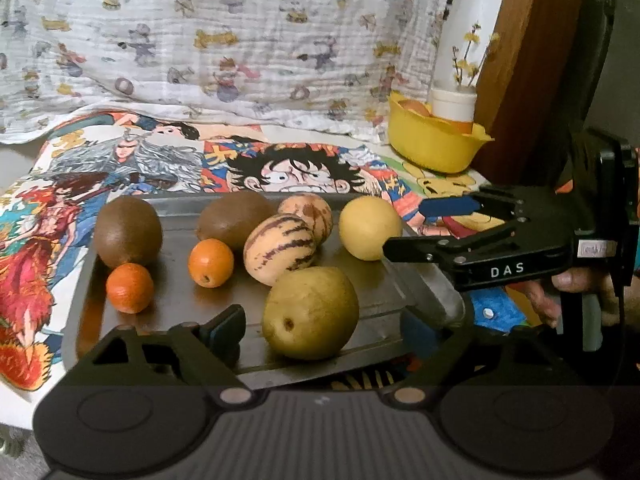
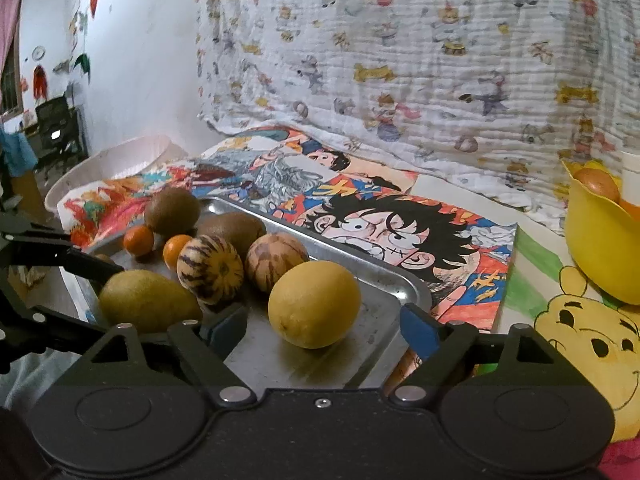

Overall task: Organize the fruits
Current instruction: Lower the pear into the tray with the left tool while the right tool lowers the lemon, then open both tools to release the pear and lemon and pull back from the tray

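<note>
A steel tray holds two kiwis, two small oranges, two striped melons, a green pear and a yellow lemon. My left gripper is open with the pear between its fingers. My right gripper is open around the lemon; in the left wrist view its fingers reach in from the right beside the lemon.
A yellow bowl with fruit stands at the back right next to a white vase. A white basin sits beyond the tray's left end. Cartoon mats cover the table; a printed cloth hangs behind.
</note>
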`<action>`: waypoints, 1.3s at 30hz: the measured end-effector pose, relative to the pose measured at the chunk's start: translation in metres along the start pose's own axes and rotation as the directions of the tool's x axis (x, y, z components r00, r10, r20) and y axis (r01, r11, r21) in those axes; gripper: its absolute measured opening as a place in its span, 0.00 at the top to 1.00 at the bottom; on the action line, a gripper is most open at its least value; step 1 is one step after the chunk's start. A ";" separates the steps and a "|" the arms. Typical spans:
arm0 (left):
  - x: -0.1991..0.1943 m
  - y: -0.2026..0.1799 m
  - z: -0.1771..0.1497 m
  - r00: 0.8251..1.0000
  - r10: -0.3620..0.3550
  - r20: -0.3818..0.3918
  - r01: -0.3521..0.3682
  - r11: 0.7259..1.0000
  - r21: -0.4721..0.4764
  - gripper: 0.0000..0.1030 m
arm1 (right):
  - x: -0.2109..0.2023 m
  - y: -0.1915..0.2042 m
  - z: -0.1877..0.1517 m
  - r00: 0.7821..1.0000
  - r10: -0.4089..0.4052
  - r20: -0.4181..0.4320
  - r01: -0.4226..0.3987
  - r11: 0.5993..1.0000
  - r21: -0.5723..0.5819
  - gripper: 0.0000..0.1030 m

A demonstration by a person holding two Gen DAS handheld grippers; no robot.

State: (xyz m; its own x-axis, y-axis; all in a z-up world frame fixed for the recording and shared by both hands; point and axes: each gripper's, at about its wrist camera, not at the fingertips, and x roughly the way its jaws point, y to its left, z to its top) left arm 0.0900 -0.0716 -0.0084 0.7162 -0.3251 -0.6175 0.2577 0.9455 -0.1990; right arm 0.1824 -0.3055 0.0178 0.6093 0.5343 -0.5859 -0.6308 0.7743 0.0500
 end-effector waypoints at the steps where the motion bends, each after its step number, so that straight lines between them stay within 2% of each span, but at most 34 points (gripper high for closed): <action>1: -0.003 0.001 0.000 1.000 0.001 0.008 -0.001 1.000 -0.006 0.12 | -0.002 0.000 0.000 1.000 -0.002 0.004 0.002 1.000 0.007 0.15; 12: -0.035 0.017 -0.005 0.992 0.058 0.111 -0.049 0.995 -0.086 0.01 | -0.025 0.015 0.001 0.997 -0.030 0.066 0.024 0.996 0.084 0.04; 18: -0.048 0.024 -0.008 0.985 0.075 0.156 -0.057 0.992 -0.115 0.01 | -0.034 0.025 -0.002 0.994 -0.050 0.097 0.037 0.991 0.129 0.02; 24: -0.061 0.028 -0.013 0.972 0.110 0.209 -0.082 0.987 -0.140 0.01 | -0.042 0.029 -0.004 0.992 -0.074 0.105 0.048 0.972 0.230 0.01; 29: -0.066 0.033 -0.018 0.967 0.143 0.209 -0.108 0.979 -0.172 0.01 | -0.052 0.041 -0.006 0.990 -0.080 0.114 0.050 0.968 0.246 0.01; 39: -0.077 0.034 -0.032 0.959 0.210 0.191 -0.177 0.968 -0.178 0.01 | -0.066 0.068 -0.014 0.989 -0.087 0.117 0.055 0.965 0.255 0.01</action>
State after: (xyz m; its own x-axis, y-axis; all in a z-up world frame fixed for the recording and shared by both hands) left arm 0.0223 -0.0141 0.0080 0.8650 -0.1159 -0.4883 0.0073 0.9758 -0.2185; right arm 0.0926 -0.2927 0.0480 0.7142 0.5007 -0.4891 -0.4530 0.8633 0.2223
